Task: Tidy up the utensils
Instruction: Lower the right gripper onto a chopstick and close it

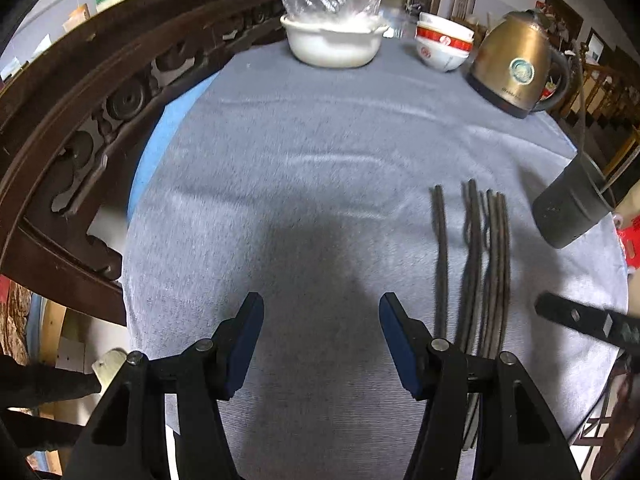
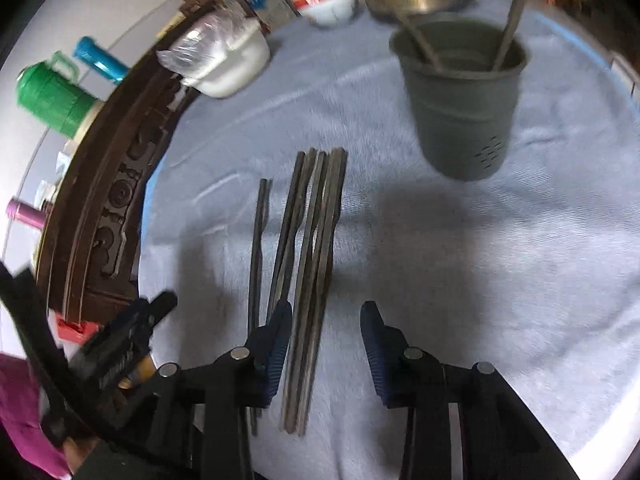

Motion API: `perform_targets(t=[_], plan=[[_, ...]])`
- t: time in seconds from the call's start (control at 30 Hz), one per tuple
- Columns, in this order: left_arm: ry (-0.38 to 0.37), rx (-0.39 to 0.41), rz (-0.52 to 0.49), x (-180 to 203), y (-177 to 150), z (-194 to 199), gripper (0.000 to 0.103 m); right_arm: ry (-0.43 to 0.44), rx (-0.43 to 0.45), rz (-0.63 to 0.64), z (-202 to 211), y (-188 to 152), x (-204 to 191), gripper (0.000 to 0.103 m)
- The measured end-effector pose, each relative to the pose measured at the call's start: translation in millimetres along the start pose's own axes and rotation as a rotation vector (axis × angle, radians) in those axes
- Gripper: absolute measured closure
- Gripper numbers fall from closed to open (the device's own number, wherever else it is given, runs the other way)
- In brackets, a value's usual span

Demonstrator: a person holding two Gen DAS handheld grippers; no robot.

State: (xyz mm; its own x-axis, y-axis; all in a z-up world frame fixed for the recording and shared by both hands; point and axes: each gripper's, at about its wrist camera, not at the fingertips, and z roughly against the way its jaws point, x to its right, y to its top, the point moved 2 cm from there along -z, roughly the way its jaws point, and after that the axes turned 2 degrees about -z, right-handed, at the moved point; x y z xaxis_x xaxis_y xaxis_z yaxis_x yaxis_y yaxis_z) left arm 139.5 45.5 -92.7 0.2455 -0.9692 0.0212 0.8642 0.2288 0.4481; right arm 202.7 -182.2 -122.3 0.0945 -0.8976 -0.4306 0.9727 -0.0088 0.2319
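— Chopsticks lie in a loose bundle on the grey cloth, near edge, right of centre; two more stand in the dark holder cup just beyond them. What do you see on your side?

— From the left: carved wooden chair back, then the white pot under clear plastic at the far edge, stacked red-banded bowls, and the brass kettle. Its lettering is too blurred for me to read.

— Grippers?

— My left gripper hangs agape over bare cloth, left of the chopsticks. My right gripper straddles the bundle's near ends, pads not yet pressing.
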Motion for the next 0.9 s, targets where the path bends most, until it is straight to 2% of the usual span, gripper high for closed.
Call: perform_targets(t=[0.07,0.23,0.4,0.7,0.8,0.9], plan=[[-0.003,-0.014,-0.006,0.7,1.3,-4.6,0.042,-0.022,-0.026,-0.009,-12.4,8.7,-1.2,0.067],[-0.007,-0.034,-0.041,8.6,2.6,-12.5,0.042,-0.08,-0.087,-0.002,-38.1,22.1,-4.7,0.082],[-0.015,-0.038,-0.039,9.7,2.0,-18.0,0.042,-0.082,-0.108,0.03,-47.7,24.8,-13.9,0.089],[-0.024,-0.017,-0.049,12.2,1.0,-18.2,0.042,-0.08,-0.142,0.035,-56.3,30.9,-16.5,0.09],[-0.023,-0.015,-0.047,11.1,2.1,-18.8,0.042,-0.068,-0.13,0.027,-59.9,34.3,-16.7,0.095],[-0.024,-0.01,-0.041,8.5,2.5,-19.1,0.042,-0.069,-0.124,0.024,-56.4,33.6,-11.0,0.096]])
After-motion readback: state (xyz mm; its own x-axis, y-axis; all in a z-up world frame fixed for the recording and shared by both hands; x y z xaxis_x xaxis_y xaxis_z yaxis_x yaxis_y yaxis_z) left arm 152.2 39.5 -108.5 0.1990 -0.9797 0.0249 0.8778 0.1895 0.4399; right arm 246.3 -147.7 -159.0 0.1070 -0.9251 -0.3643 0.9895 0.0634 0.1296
